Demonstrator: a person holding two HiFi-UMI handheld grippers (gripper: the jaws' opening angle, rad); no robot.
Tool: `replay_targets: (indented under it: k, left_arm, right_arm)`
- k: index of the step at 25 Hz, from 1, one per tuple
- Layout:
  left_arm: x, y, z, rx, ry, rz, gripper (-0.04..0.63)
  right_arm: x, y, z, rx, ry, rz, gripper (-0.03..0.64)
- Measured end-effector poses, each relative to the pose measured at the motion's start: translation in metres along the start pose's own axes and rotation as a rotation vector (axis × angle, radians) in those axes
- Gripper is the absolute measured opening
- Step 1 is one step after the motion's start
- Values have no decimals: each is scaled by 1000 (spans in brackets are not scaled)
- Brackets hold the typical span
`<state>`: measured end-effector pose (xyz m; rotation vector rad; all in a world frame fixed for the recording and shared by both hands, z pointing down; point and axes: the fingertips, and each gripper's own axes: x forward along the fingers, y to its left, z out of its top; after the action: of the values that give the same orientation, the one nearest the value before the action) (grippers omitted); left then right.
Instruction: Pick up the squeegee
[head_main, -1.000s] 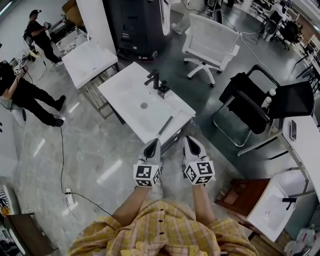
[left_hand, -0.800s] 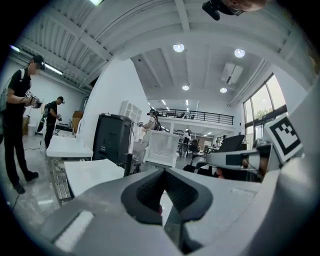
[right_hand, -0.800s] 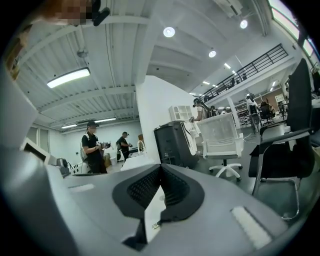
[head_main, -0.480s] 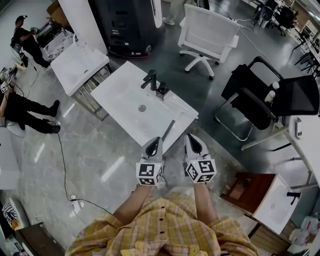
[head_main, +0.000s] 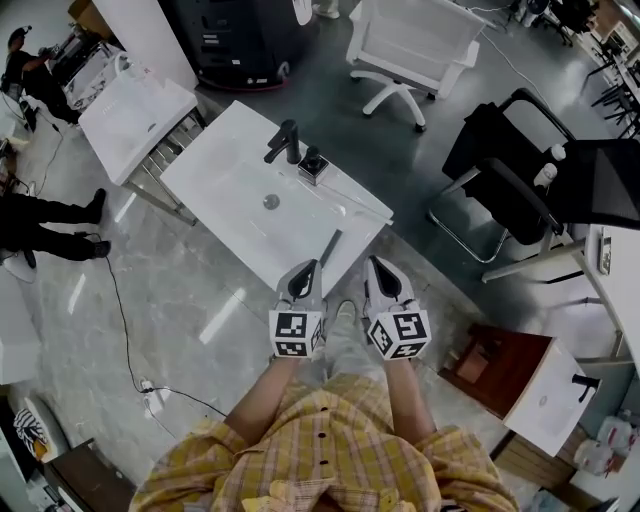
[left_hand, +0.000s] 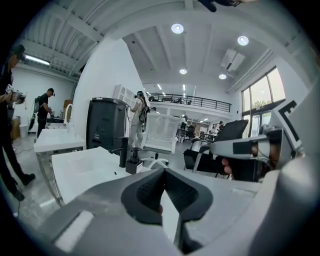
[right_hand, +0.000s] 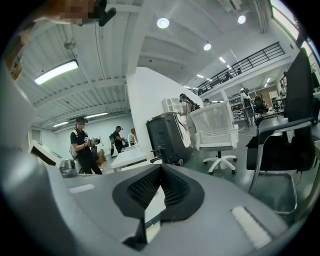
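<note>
White and glossy, the desk (head_main: 225, 185) is seen from above with a shallow basin sunk in it and a round drain (head_main: 271, 201) near its middle. A black faucet (head_main: 284, 141) is mounted at its far edge, and a small black block-shaped item (head_main: 313, 166) is set just beside the faucet. The squeegee (head_main: 330, 247), a thin dark bar, is laid flat on the near right part of the desk, with one end close to the front edge.

The left gripper (head_main: 304, 277) is held over that front edge, with its tip just beside the near end of the squeegee; whether they touch cannot be made out. In the left gripper view its jaws (left_hand: 164, 172) are seen brought together at the tips with nothing between them. The right gripper (head_main: 379, 272) is held beside the left one, off the desk's corner and above the floor. Its jaws (right_hand: 160, 169) are likewise pressed together and empty.

A yellow plaid shirt (head_main: 330, 455) is worn by the person. A white office chair (head_main: 420, 40) and a black chair (head_main: 515, 170) are placed beyond the desk.
</note>
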<state>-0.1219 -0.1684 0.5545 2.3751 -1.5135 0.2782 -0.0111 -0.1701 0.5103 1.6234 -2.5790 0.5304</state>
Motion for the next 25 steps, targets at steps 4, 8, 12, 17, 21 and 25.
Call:
replay_targets:
  k: [4,8,12,17,21,25]
  left_arm:
    - [24,0,-2,25,26,8,0]
    - [48,-2,-9,38,74,6,0]
    - [71,0,-17,39,124,4,0]
    - [95,1,-41,61,217,-11,11]
    - [113,1,-56,74,273,-22,26]
    - [129,2,-67,96,323,-30,49]
  right_arm:
    - [14,-17,-4,17,20,5,2]
    - [29,-34,-6,31,34,3,2]
    - [43,-45,-11,39,55,15,2]
    - [54,-60,-21,62,82,23,2]
    - [63,-69,-32,84,107,36,2]
    - [71,-75,-41,93,127,46,2]
